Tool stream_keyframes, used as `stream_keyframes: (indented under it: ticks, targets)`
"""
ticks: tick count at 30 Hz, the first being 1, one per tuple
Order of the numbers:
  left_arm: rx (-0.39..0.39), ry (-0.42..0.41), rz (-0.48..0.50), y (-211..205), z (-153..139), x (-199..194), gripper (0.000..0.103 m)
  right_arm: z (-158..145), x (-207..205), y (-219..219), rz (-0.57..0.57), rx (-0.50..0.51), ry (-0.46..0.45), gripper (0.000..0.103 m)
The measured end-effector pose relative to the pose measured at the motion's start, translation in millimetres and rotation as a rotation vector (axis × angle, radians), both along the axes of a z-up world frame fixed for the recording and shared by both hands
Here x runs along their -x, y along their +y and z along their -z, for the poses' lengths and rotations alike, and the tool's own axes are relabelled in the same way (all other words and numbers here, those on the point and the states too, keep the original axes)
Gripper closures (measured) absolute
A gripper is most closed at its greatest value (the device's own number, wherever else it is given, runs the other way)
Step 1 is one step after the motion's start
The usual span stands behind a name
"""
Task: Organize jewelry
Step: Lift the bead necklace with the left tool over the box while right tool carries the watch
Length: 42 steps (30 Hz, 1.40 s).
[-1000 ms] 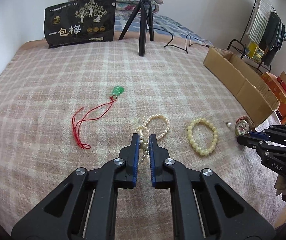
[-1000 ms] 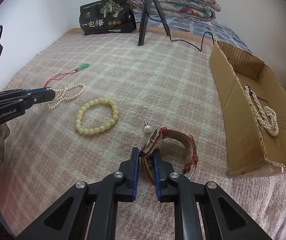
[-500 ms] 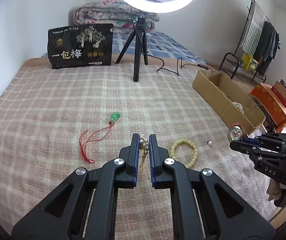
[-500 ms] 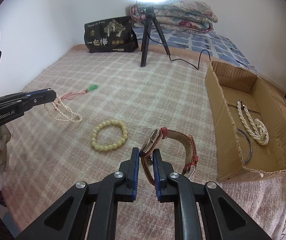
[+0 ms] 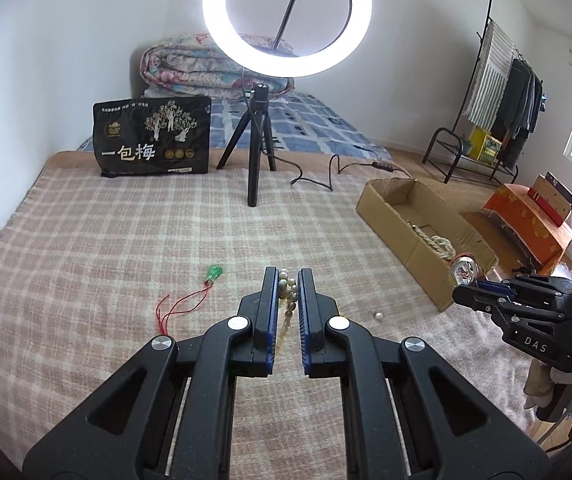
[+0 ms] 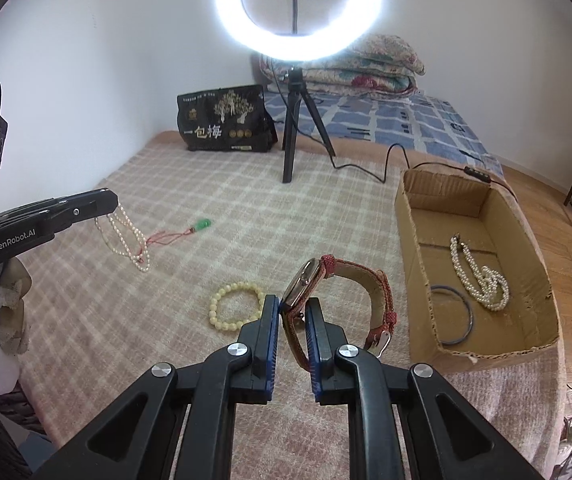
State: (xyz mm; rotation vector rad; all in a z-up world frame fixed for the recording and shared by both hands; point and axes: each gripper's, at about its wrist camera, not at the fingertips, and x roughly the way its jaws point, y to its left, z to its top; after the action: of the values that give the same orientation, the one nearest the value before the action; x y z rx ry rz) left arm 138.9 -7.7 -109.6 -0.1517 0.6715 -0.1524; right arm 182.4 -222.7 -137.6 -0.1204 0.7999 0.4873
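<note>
Both pairs of jaws are sitting nearly closed, each pinching a piece. Left gripper [image 5: 286,276] is clamping a pearl necklace [image 6: 125,236] between its blue pads; in the right wrist view the strand is hanging in loops below the fingertips, clear of the plaid blanket [image 6: 165,184]. Right gripper [image 6: 292,312] is gripping a watch [image 6: 306,280] by its red strap, the dial standing on edge above the fingertips and the buckle end curling down to the right, lifted off the blanket.

Lying on the blanket: a yellow bead bracelet [image 6: 231,306] just left of the right fingertips, a green pendant on a red cord [image 5: 213,273] farther left, and a small loose pearl stud [image 5: 376,314] near the box corner.

Cardboard box [image 6: 414,240] is sitting at the right, already holding a pearl strand [image 6: 478,276] and a thin blue bangle [image 6: 462,312]. Ring light on a tripod [image 5: 259,152] is standing at the far end, beside a black printed bag [image 5: 151,142].
</note>
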Motion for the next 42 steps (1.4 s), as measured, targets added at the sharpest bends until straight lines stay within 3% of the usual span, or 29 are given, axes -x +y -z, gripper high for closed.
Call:
stream_keyframes:
  ticks: [19,42]
  targets:
    - [0.019,-0.059,0.08,-58,-33,-11,0.096,-26,7,-49,0.068,-0.026,-0.053,0.092]
    - [0.036,-0.104,0.198,-147,-67,-89,0.096,-26,-30,-124,0.183,-0.033,-0.025,0.092]
